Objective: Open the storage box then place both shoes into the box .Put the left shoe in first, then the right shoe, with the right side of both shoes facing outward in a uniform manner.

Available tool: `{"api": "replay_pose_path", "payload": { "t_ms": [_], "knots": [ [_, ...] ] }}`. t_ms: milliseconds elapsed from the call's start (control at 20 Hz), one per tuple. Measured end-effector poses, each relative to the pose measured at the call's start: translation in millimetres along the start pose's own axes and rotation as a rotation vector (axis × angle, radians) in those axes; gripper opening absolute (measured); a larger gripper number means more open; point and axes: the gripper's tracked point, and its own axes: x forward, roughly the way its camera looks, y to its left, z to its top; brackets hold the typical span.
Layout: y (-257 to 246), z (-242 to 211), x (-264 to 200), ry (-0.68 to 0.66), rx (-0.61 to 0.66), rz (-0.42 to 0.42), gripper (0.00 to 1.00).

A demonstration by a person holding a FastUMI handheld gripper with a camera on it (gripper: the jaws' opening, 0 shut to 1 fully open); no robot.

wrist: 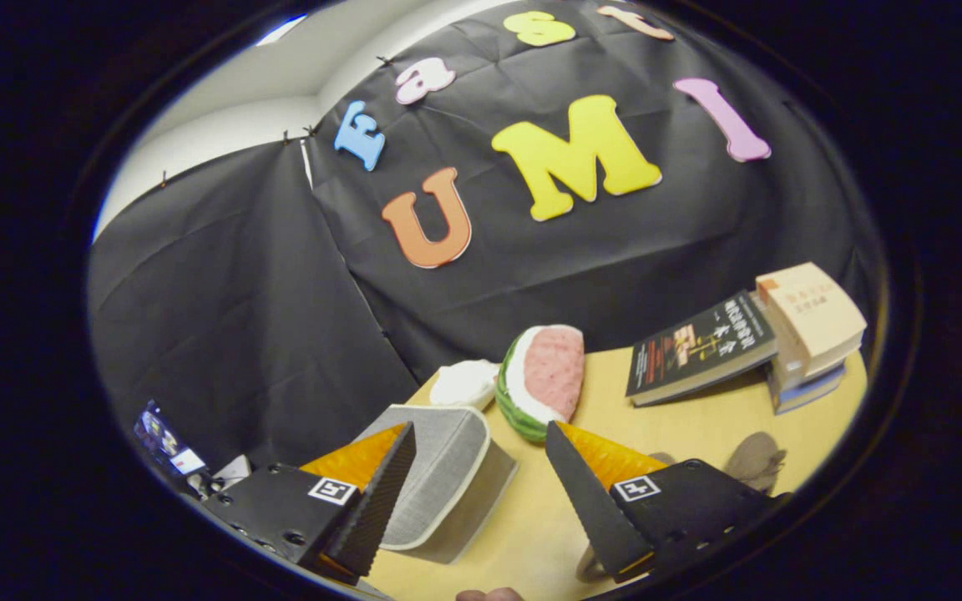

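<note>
The storage box is grey cloth with a pale rim and stands on the wooden table, its lid down. My gripper is open and tilted. The box lies just ahead of the left finger and partly behind it, reaching into the gap between the fingers. Nothing is held. A grey-brown soft shape shows beyond the right finger; I cannot tell whether it is a shoe.
A plush watermelon slice and a white soft object sit behind the box near the black cloth wall. A dark book leans on a stack of books at the far right. A fingertip shows below the fingers.
</note>
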Motion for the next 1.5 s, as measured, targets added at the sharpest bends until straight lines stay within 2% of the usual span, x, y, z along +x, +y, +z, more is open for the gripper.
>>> {"api": "replay_pose_path", "payload": {
  "t_ms": [150,300,450,650,1400,1500],
  "knots": [
    [2.0,-26.7,27.5,0.07,0.074,0.034,0.96],
    [4.7,-52.8,44.4,0.123,0.078,0.046,0.96],
    [14.7,-69.6,55.9,0.164,0.121,0.098,0.96],
    [16.4,-89.8,72.1,0.221,0.251,0.134,0.96],
    [31.8,-114.0,89.2,0.312,0.531,0.224,0.96],
    [38.1,-111.7,89.5,0.327,0.578,0.259,0.95]
  ]
}}
